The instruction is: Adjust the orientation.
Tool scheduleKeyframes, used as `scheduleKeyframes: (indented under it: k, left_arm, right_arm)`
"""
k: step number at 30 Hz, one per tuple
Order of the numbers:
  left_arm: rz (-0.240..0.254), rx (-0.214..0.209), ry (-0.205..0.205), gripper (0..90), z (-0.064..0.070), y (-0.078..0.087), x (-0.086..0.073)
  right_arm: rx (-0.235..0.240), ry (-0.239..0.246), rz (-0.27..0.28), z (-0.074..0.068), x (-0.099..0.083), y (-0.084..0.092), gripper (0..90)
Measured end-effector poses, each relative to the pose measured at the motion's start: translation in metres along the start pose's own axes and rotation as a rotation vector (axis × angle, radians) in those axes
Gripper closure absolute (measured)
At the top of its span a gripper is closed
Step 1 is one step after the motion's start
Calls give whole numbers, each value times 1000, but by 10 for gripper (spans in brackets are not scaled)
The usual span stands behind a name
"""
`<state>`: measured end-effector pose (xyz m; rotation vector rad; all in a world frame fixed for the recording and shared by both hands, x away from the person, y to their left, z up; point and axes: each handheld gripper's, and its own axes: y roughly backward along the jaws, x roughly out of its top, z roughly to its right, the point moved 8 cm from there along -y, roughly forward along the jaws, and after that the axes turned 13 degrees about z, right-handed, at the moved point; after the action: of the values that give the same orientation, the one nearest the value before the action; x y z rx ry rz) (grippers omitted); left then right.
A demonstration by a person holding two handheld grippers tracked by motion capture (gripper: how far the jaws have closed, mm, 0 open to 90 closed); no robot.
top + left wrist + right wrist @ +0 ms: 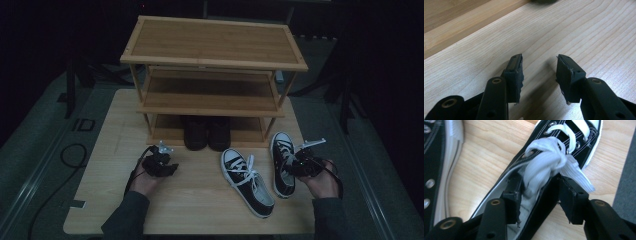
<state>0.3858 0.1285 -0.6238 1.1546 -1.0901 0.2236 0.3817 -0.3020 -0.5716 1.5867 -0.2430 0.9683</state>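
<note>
The work in hand is putting shoes onto the wooden shoe rack (214,47), which stands at the upper middle of the high view on the table (120,200). A pair of dark boots (206,132) already sits on the lowest shelf, at the centre of the frame. 2 black sneakers with white laces lie on the table in front of the rack: the left sneaker (247,181) at the lower middle, and the right sneaker (282,162) at the right.

The right gripper (295,161) is at the right sneaker. In the right gripper view, 1 jaw stands inside the shoe opening and the other outside the side wall (549,195), under the lace knot (546,162). The pads do not seem to press the wall, so I judge it released, with the wall between the jaws.

The left gripper (539,72) is spread apart and holds nothing; it hangs over bare table at the lower left of the high view.

I think the step is either letting go of this sneaker or taking it. The next move probably calls for a firm clamp on the side wall, then lifting the shoe toward a free shelf, beside the boots or above.
</note>
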Motion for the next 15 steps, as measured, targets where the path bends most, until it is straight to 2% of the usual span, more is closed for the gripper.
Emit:
scheduleKeyframes:
  k: [1,5,8,10,15]
  left_arm:
    - [0,0,0,568,0,0,0]
    - [-1,0,0,568,0,0,0]
    - [-1,-1,-1,568,0,0,0]
    - [0,-2,-1,568,0,0,0]
    - [-1,-1,0,568,0,0,0]
  right_arm:
    - [-2,-15,-13,1,0,-4,519]
    - [-57,-45,-43,7,0,-19,541]
    - [-87,-43,-36,10,2,-20,702]
    - [-88,-34,-39,10,2,-17,780]
    - [-113,-11,-44,10,0,-11,833]
